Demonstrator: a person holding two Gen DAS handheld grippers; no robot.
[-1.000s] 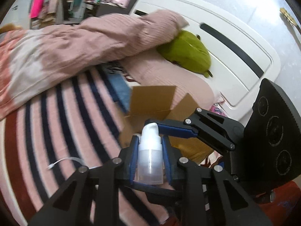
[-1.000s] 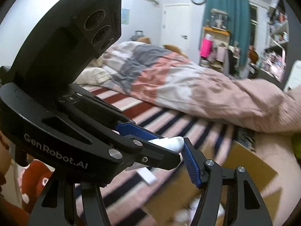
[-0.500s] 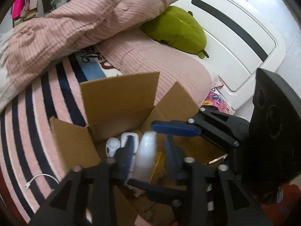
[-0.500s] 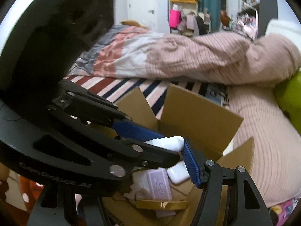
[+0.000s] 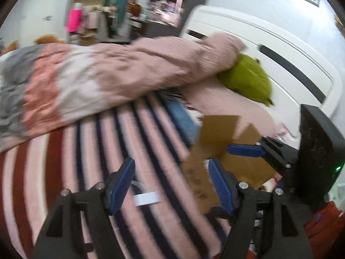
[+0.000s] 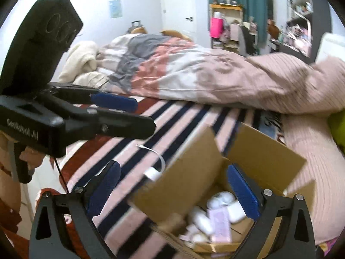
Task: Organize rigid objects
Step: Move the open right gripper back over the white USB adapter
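Observation:
An open cardboard box point(image 6: 267, 155) stands on the striped bed and holds several white and pink items point(image 6: 217, 218). It also shows in the left wrist view point(image 5: 217, 129). My right gripper point(image 6: 176, 185) is open and empty just above the box's near flap. My left gripper point(image 5: 170, 179) is open and empty over the striped sheet, left of the box. A white charger plug with its cable point(image 6: 153, 172) lies on the sheet beside the box; it also shows in the left wrist view point(image 5: 146, 198).
A crumpled pink, white and grey duvet point(image 6: 194, 73) lies across the bed behind the box. A green plush pillow point(image 5: 248, 82) rests against the white headboard point(image 5: 280, 49). Shelves and clutter stand at the far wall.
Both grippers have opened and let go of their white bottles, which are no longer between the fingers. Both grippers have pulled back and up from the box.

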